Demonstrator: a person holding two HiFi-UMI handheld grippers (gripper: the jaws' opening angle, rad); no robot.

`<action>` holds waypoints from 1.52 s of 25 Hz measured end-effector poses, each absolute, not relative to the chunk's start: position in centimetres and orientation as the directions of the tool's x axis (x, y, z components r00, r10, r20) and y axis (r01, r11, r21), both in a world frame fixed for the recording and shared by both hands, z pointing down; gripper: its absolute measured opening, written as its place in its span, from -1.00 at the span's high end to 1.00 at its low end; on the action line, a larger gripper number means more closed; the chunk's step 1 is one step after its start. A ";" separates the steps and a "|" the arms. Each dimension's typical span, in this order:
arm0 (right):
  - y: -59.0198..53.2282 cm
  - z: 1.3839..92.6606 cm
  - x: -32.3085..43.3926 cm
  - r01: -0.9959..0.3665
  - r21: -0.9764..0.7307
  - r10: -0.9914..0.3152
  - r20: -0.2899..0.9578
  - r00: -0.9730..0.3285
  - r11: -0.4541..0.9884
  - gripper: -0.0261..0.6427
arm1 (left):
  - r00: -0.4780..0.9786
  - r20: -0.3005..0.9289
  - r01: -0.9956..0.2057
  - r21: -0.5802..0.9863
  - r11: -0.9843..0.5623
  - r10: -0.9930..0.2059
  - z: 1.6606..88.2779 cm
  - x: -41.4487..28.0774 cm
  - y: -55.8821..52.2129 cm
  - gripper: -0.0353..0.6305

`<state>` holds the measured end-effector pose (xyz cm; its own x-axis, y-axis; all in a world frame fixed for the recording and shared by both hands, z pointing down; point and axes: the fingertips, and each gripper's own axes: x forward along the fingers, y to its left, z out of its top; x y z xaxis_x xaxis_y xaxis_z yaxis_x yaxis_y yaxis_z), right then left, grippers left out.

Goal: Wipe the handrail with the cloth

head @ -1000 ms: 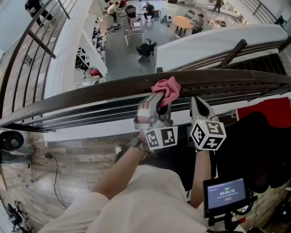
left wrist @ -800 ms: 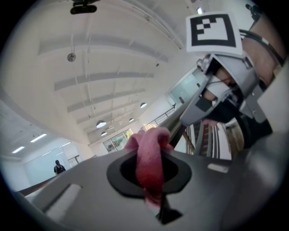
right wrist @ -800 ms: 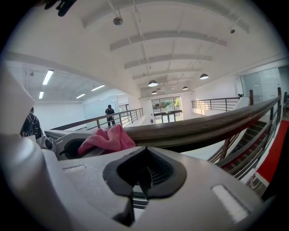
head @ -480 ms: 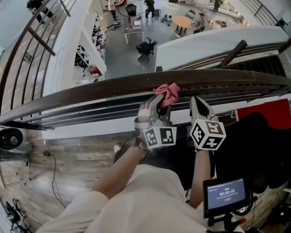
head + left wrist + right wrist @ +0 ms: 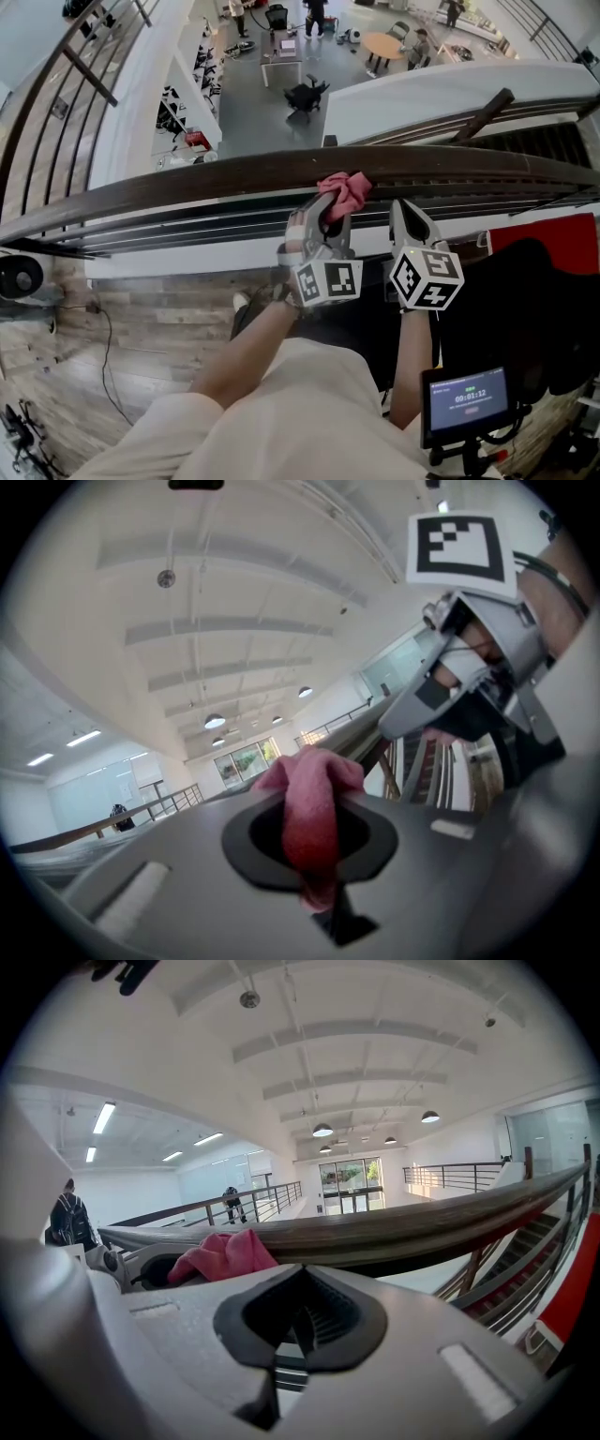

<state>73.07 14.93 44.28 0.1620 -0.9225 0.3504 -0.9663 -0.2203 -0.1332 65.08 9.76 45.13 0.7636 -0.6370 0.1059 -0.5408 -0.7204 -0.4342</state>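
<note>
We are pinching the pink cloth (image 5: 343,190) in the fingers of the left gripper (image 5: 328,210). The cloth is sitting bunched on the near edge of the handrail (image 5: 187,190), touching the top of the wood. The handrail is running crosswise in front of us in a gentle curve, so its long axis is lying square to the fingers. Any wiping stroke, we judge, is going to travel sideways along it rather than away from us. The left gripper is the one placed to do the work. The right gripper (image 5: 403,212) is hovering just beside it on the near side of the handrail, its fingers pressed together on nothing. The cloth is looking soft and crumpled, the handrail dark, grained wood with a smooth rounded top.
</note>
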 end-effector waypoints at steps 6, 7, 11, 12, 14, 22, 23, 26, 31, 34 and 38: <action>13.3 44.0 70.8 -0.979 -0.133 -0.933 0.347 0.100 -0.155 0.91 | 0.753 0.099 -0.567 -0.403 -0.718 -0.650 44.5 63.7 9.5 0.82; 12.9 44.0 70.3 -0.981 -0.133 -0.934 0.347 0.089 -0.143 0.91 | 0.751 0.098 -0.571 -0.401 -0.716 -0.653 44.5 63.4 9.3 0.82; 11.6 43.9 69.1 -0.984 -0.137 -0.937 0.343 0.061 -0.114 0.91 | 0.749 0.098 -0.567 -0.416 -0.711 -0.655 44.2 62.6 8.8 0.82; 11.4 43.9 68.7 -0.985 -0.140 -0.939 0.340 0.053 -0.106 0.91 | 0.750 0.099 -0.566 -0.416 -0.712 -0.654 44.2 62.5 8.8 0.82; 10.8 43.8 68.0 -0.986 -0.140 -0.942 0.335 0.033 -0.085 0.91 | 0.750 0.102 -0.568 -0.408 -0.715 -0.654 44.1 62.2 8.6 0.82; 9.6 43.9 66.9 -0.990 -0.135 -0.939 0.344 0.002 -0.052 0.91 | 0.750 0.121 -0.568 -0.388 -0.726 -0.651 44.0 61.8 8.3 0.82; 9.4 44.0 66.9 -0.990 -0.134 -0.938 0.347 0.002 -0.052 0.91 | 0.750 0.123 -0.568 -0.385 -0.727 -0.650 44.1 61.8 8.3 0.82; 9.3 44.1 67.0 -0.989 -0.134 -0.935 0.355 0.009 -0.060 0.91 | 0.752 0.127 -0.564 -0.382 -0.732 -0.646 44.2 61.7 8.5 0.82; 9.0 43.9 66.6 -0.989 -0.137 -0.933 0.359 0.010 -0.063 0.91 | 0.758 0.127 -0.557 -0.385 -0.736 -0.640 43.9 61.4 8.7 0.82; 9.0 44.2 66.1 -0.987 -0.145 -0.931 0.365 0.007 -0.064 0.91 | 0.760 0.127 -0.555 -0.383 -0.738 -0.637 43.9 61.2 8.7 0.82; 8.8 44.7 65.5 -0.987 -0.154 -0.928 0.372 -0.007 -0.054 0.91 | 0.759 0.126 -0.560 -0.375 -0.739 -0.639 44.0 60.8 8.6 0.82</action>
<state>65.50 8.82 44.69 -0.0068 -0.9284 0.3716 -0.9866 -0.0543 -0.1537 60.84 8.63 44.01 0.7589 -0.6389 0.1263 -0.5598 -0.7391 -0.3746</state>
